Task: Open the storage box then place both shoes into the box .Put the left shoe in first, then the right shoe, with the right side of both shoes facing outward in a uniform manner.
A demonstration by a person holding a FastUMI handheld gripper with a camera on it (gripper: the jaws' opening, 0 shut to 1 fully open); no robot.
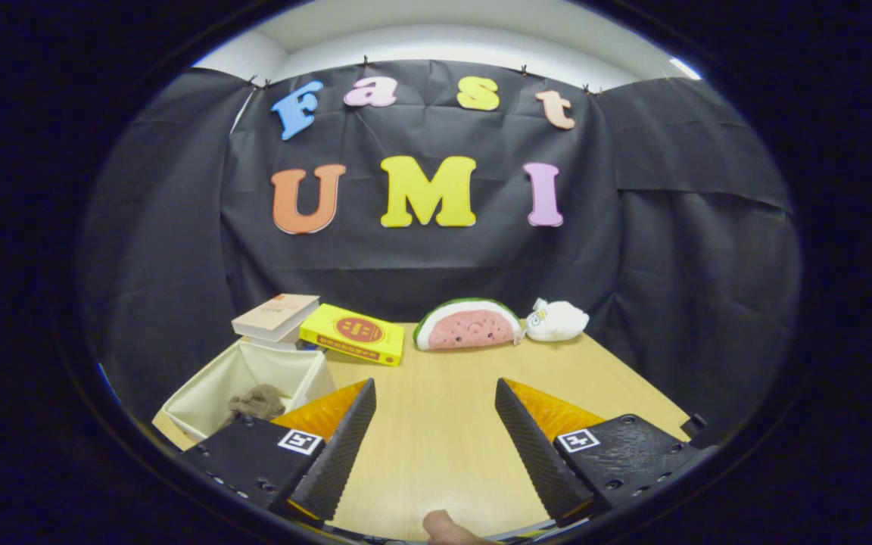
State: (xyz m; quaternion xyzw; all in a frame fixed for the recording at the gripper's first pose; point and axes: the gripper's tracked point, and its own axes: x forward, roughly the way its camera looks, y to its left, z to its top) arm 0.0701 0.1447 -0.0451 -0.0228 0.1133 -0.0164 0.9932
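My gripper (433, 393) stands open above the wooden table (436, 424), with only bare tabletop between its fingers. An open cream fabric storage box (209, 393) sits to the left of the left finger, partly hidden behind it. A brown shoe-like item (256, 401) lies inside the box near its front right corner. I cannot tell which shoe it is or how it faces.
Beyond the box lie a tan book (277, 316) and a yellow book (353, 334). A watermelon-slice plush (468, 325) and a small white plush (555, 321) rest at the table's far edge. A fingertip (447, 527) shows at the near edge between the fingers.
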